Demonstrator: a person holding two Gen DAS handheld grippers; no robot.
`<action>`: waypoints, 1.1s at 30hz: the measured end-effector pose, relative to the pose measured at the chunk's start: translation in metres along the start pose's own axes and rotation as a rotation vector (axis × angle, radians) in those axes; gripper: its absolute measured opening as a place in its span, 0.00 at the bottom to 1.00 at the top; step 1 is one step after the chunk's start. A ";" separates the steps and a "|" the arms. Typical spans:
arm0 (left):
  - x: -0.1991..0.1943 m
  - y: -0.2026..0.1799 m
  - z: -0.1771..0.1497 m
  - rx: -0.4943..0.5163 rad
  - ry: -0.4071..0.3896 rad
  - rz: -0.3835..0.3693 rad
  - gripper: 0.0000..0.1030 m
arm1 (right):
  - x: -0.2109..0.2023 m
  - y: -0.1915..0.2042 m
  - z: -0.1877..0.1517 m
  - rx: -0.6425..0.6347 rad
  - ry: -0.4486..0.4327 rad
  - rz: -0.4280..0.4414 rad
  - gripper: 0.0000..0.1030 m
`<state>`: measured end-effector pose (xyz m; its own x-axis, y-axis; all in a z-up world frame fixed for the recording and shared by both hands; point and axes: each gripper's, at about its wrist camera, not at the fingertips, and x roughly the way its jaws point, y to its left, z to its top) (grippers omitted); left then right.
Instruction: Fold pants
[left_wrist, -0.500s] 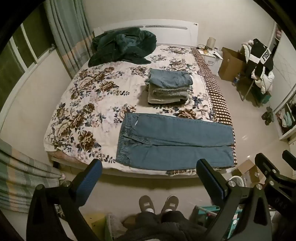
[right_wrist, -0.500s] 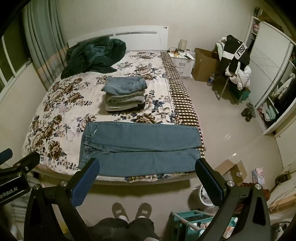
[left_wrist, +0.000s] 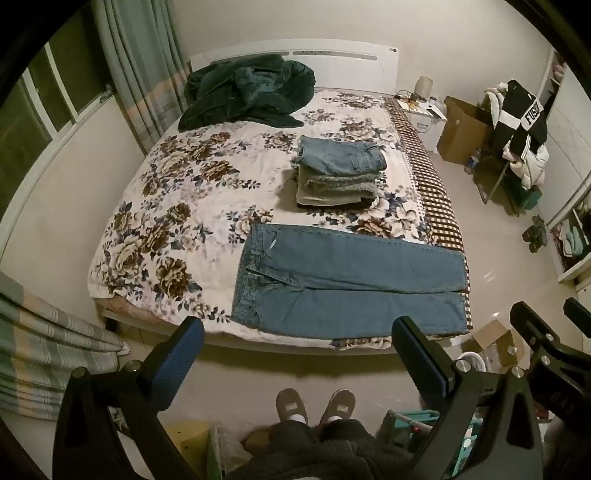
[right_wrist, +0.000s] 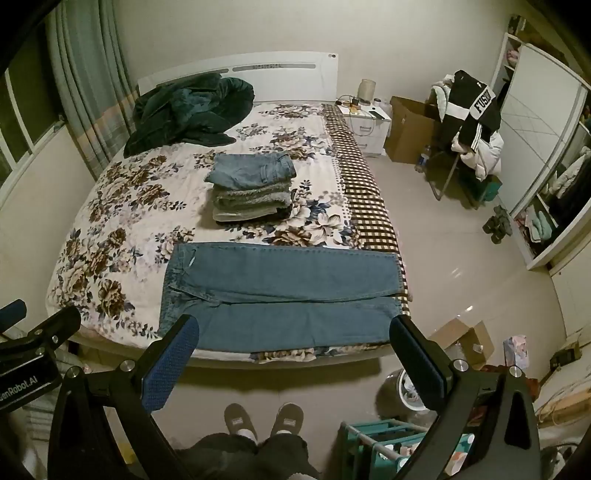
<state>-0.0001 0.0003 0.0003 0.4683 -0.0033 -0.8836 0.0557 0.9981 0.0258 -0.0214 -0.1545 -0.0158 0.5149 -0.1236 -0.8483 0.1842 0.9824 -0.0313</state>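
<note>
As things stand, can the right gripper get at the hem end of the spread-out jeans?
Probably yes: the right gripper is open and empty above the bed's near edge, and nothing lies between it and the jeans.

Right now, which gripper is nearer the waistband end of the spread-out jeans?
Left, as far as these views show. The left gripper hangs off the bed's near edge toward the waistband side of the jeans. The right gripper hangs farther along, opposite the legs. Both are open, touching nothing.

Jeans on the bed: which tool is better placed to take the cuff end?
Probably right. The right tool hangs open nearer the jeans' cuffs; the left tool, also open, sits toward the waistband.
</note>
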 end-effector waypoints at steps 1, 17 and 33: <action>0.000 0.000 0.000 0.000 0.000 -0.001 1.00 | -0.001 0.001 -0.002 0.001 -0.003 0.001 1.00; -0.004 0.009 -0.006 -0.009 -0.010 0.002 1.00 | -0.011 0.004 -0.001 -0.017 -0.019 0.006 1.00; -0.005 0.013 -0.005 -0.010 -0.017 0.000 1.00 | -0.018 0.010 0.000 -0.030 -0.023 0.008 1.00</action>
<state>-0.0065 0.0134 0.0025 0.4835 -0.0041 -0.8753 0.0467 0.9987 0.0211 -0.0291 -0.1421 -0.0006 0.5357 -0.1184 -0.8361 0.1547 0.9871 -0.0406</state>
